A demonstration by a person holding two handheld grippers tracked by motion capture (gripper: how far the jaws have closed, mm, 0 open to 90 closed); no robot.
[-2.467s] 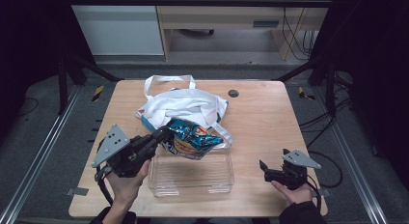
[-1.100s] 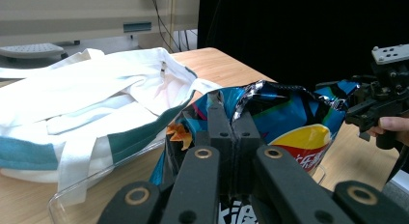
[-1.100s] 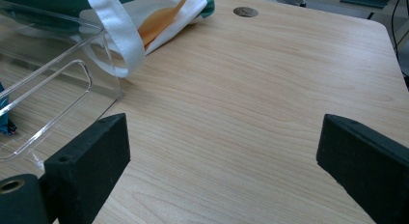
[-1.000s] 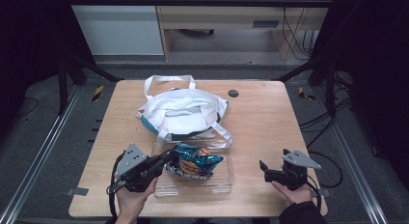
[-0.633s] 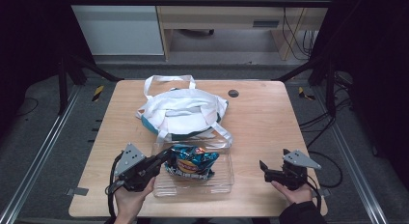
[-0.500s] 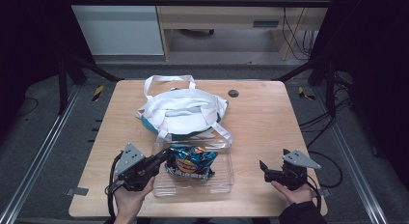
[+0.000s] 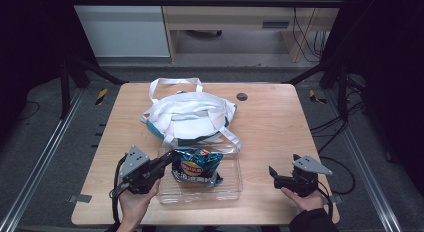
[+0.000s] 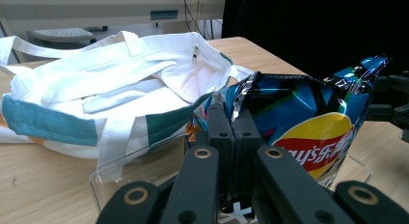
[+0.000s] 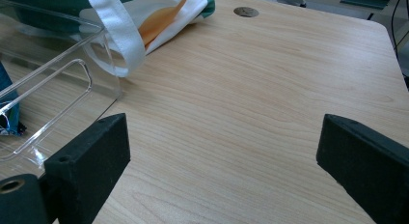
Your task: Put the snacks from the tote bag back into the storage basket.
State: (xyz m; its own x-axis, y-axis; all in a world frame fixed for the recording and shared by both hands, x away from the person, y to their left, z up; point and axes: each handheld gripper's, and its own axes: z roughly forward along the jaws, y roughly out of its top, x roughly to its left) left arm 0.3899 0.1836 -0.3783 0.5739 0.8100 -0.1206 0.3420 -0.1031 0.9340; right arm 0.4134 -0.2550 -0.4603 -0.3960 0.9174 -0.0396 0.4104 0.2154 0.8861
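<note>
Left claw [image 7: 167, 159] is clamped tight on the crimped top edge of the chip bag [image 7: 196, 167] — in the left gripper view the two jaws meet on the foil seal with no gap showing. Bag sits inside the clear tray [image 7: 231, 184], toward its left half, just in front of the white tote bag [image 7: 190, 114] on the desk [image 7: 280, 122]. Its long axis runs roughly left-right across the tray, tilted up at the pinched end; the far end looks to rest on the tray floor, though I can't tell how fully.

Key relation for the release: the bag hangs directly off the left claw's tips, extending right and away from that hand, well inside the tray walls. Opening should drop it flat in the tray, not over the rim.

Right claw [image 7: 274, 174] is parked on the desk right of the tray, jaws spread wide, nothing between them — well apart from the bag. Left hand is clearly the nearer one; right isn't needed, I'd judge.
</note>
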